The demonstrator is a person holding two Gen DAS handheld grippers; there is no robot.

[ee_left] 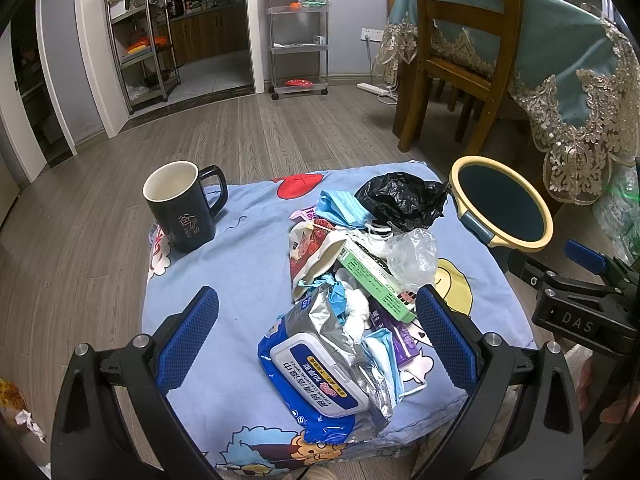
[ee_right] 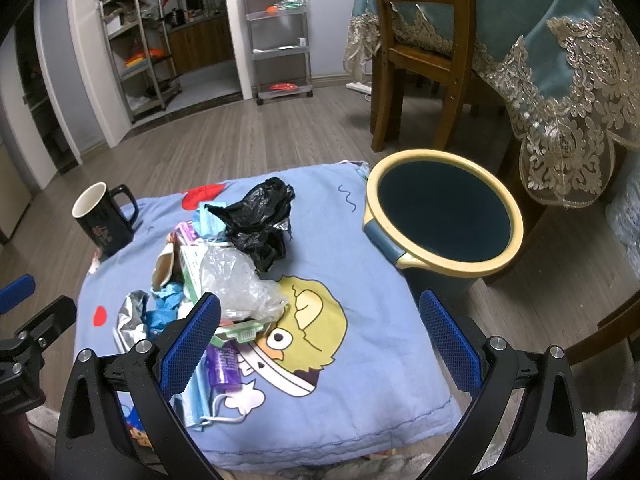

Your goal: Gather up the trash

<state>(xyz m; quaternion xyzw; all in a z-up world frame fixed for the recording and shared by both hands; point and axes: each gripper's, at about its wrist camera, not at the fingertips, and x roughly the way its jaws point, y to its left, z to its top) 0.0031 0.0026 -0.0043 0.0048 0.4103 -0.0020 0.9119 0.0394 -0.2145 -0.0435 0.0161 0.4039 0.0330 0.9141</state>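
Trash pile (ee_left: 352,280) sits in the middle of the blue cartoon cloth (ee_right: 360,360): black bag (ee_right: 260,220) at the far end, clear bag (ee_right: 236,284) and green box (ee_left: 372,276) mid-pile, wipes pack (ee_left: 316,376) closest to the camera. The bin (ee_right: 440,216) is off the cloth's right edge, and a mug (ee_left: 182,204) stands on its far left corner. Left gripper (ee_left: 316,336) is spread wide over the wipes pack, holding nothing. Right gripper (ee_right: 320,340) is spread too, over bare cloth right of the pile.
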